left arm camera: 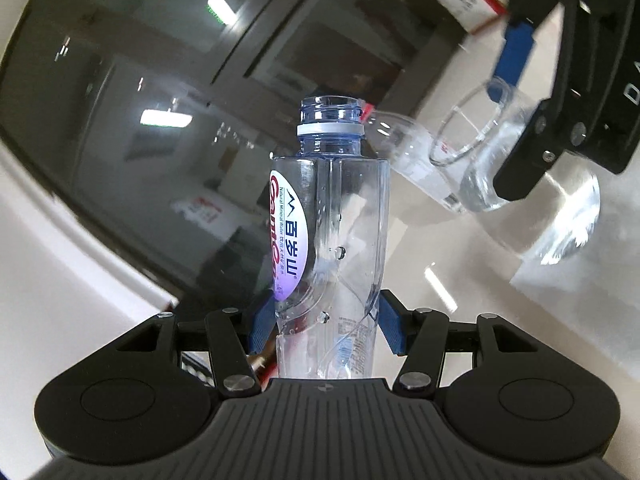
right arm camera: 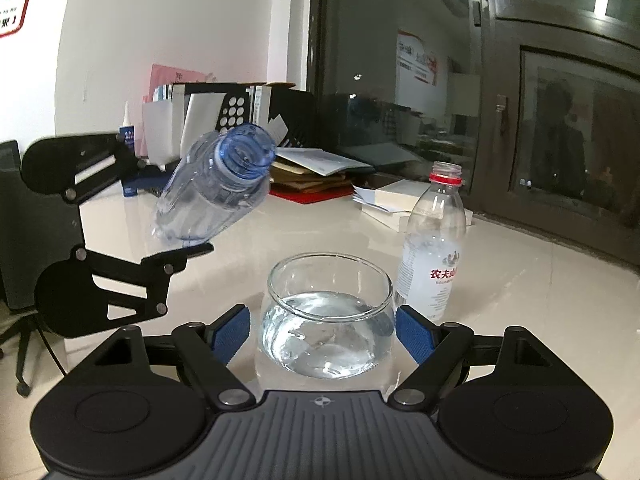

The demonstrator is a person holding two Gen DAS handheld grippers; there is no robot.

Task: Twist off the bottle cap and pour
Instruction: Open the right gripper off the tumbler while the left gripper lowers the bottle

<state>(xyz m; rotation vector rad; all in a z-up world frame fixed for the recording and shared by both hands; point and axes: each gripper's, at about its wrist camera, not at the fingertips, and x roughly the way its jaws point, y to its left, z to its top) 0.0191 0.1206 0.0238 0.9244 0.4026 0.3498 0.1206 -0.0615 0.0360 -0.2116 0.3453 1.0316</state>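
My left gripper is shut on a clear blue-tinted water bottle. The bottle has no cap and looks nearly empty. In the right wrist view the bottle is tilted, its open mouth pointing toward the glass bowl, up and to the left of it. The bowl stands on the white table and holds water. My right gripper has a blue pad at each side of the bowl. The bowl also shows in the left wrist view with the right gripper beside it.
A second open bottle with a red ring and red label stands right of the bowl. Books and papers and a file rack lie at the back. A dark glass wall runs along the right.
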